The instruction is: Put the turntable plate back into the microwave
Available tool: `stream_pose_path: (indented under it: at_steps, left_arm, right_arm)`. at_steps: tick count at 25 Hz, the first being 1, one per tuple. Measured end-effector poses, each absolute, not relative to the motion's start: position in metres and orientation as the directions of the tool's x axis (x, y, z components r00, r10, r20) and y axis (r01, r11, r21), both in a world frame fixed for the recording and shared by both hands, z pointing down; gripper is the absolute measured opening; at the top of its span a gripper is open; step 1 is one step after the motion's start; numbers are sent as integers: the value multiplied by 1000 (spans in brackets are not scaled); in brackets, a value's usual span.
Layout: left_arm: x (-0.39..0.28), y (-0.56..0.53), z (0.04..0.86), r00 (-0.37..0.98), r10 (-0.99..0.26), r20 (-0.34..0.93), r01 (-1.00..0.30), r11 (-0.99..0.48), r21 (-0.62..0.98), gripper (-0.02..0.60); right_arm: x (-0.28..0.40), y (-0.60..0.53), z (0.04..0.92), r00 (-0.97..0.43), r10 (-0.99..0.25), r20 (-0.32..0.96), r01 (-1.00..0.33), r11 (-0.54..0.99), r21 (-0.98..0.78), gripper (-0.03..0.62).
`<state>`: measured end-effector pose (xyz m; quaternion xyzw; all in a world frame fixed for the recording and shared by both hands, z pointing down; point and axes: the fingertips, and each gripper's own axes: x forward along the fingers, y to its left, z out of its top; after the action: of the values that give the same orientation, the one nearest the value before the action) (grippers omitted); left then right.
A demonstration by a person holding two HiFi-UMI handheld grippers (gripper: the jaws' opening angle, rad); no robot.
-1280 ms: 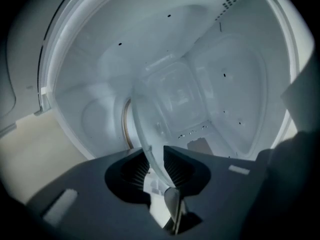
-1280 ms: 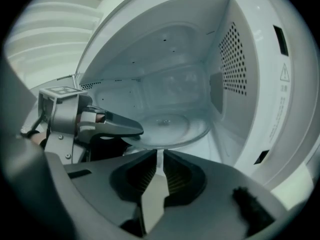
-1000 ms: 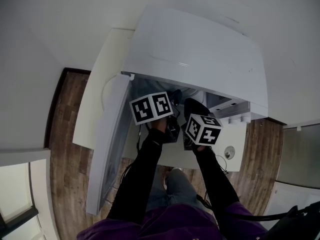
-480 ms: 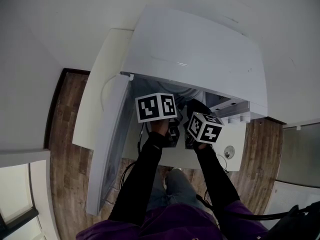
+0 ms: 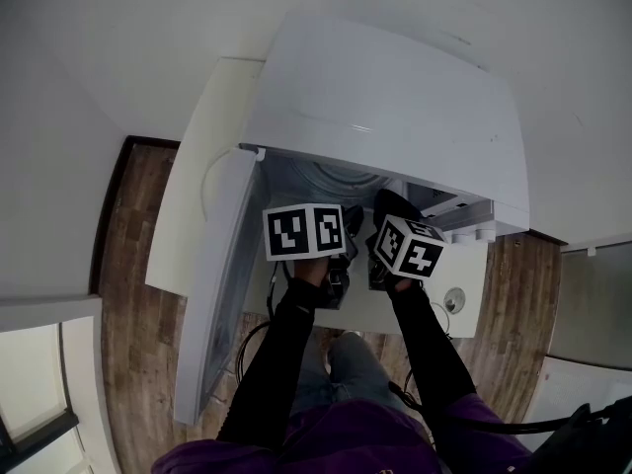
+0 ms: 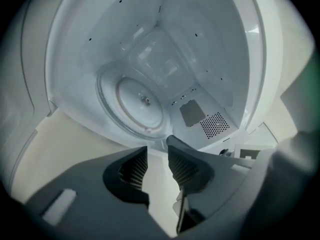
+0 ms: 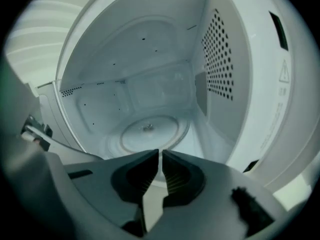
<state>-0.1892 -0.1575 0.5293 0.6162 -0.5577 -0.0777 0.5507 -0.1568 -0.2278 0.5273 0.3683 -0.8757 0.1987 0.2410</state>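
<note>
**STATUS: TURNTABLE PLATE IN CAVITY, BOTH TONGS EMPTY AT OPENING**

1. Microwave [image 5: 395, 97]: white unit on a pale counter [image 5: 193, 166]. Door [image 5: 222, 275] is swung fully open at the unit's left side. Cavity is exposed to both gripper views.

2. Turntable plate [image 6: 137, 104]: clear round plate, lying flat on the microwave's cavity floor, approx. centred, with the hub showing at its middle. Its front rim sits just inside the microwave's front sill. No tong touches it. Same plate in the right gripper view [image 7: 150, 131]: flat on the floor, well apart from the perforated vent panel [image 7: 217, 59] on the microwave's right inner wall.

3. Left gripper [image 6: 157, 146]: positioned at the microwave's opening, door side, pointing in and down at the cavity floor. Jaws stand partway apart, a medium gap, and have just been closing. Nothing is between the ribbed pads [image 6: 134, 168]; only counter and sill show through the gap.

4. Right gripper [image 7: 160, 153]: at the microwave's opening, control-panel side, aimed at the cavity floor. Jaws are drawn together to a thin slit. Nothing is held.

5. Head view: both marker cubes sit side by side directly in front of the microwave's open cavity, left cube [image 5: 304, 231] nearer the door, right cube [image 5: 408, 247] nearer the panel side.
</note>
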Motion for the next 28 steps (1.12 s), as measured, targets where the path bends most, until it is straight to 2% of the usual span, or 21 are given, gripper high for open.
stream_pose_path:
  at_steps: [2,4,9,13,18,23,28]
  left_arm:
    - [-191,-153,526,324,-793,516,-638,220,738,104]
    - [-192,-146,521,262,-819,510,-697,205,687,6]
    - [-193,-129,483,79,-920,383,-840,146,523,6]
    - [-185,-106,451,-23,-956,294,-920,135,368,6]
    - [-171,-80,423,-86,-961,261,-955,155,253,5]
    - [-156,-69,390,-112,-964,240,-969,160,189,6]
    - [-151,-65,353,-141,-966,215,-966,182,185,6]
  right_arm:
    - [-152,-222,530,-611,-545,574,-742,648,-174,21]
    - [-147,-215,530,-613,-543,574,-739,651,-173,21]
    - [-138,-191,507,-649,-549,526,-710,686,-161,21]
    - [-136,-166,468,-743,-524,417,-639,741,-208,19]
    - [-120,-137,417,-808,-507,302,-577,783,-230,9]
    - [-103,-116,376,-827,-504,250,-550,818,-171,9]
    - [-86,-114,327,-842,-515,159,-534,839,-109,9]
